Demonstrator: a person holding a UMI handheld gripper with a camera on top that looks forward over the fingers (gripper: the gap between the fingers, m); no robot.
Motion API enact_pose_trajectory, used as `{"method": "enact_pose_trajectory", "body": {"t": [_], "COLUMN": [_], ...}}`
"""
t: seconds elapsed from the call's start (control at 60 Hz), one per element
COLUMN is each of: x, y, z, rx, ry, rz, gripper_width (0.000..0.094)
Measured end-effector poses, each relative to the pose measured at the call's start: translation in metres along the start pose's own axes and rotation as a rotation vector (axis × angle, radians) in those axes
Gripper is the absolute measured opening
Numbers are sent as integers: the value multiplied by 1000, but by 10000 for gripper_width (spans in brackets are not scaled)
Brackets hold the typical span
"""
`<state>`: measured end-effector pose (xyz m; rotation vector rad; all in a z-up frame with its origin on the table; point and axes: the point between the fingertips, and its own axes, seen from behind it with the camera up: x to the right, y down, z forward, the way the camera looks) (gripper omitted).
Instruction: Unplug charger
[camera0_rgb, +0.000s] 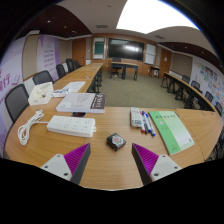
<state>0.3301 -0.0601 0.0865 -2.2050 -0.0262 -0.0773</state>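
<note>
A white power strip (71, 125) lies on the wooden table (110, 165), ahead and left of my fingers, with a coiled white cable (28, 126) at its left. A small black charger-like block (117, 142) sits on the table just ahead, between my fingers' lines. My gripper (112, 163) is open and empty, with the purple-padded fingers (77, 162) wide apart above the table's near part.
A white keyboard-like device (82, 102) and papers lie beyond the strip. A green folder (171, 131), pens (147, 122) and a small white device (136, 117) lie to the right. Chairs (17, 100) line the table's left side. The meeting room stretches beyond.
</note>
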Motion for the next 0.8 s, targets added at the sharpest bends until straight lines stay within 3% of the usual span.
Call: {"method": "enact_pose_trajectory", "body": {"t": [0.367, 0.8], "x": [-19, -24], "y": [26, 31], "z": [-195, -265], "rx": [39, 82], "ry": [49, 55], "rz": [-31, -45], "gripper_width": [854, 853]}}
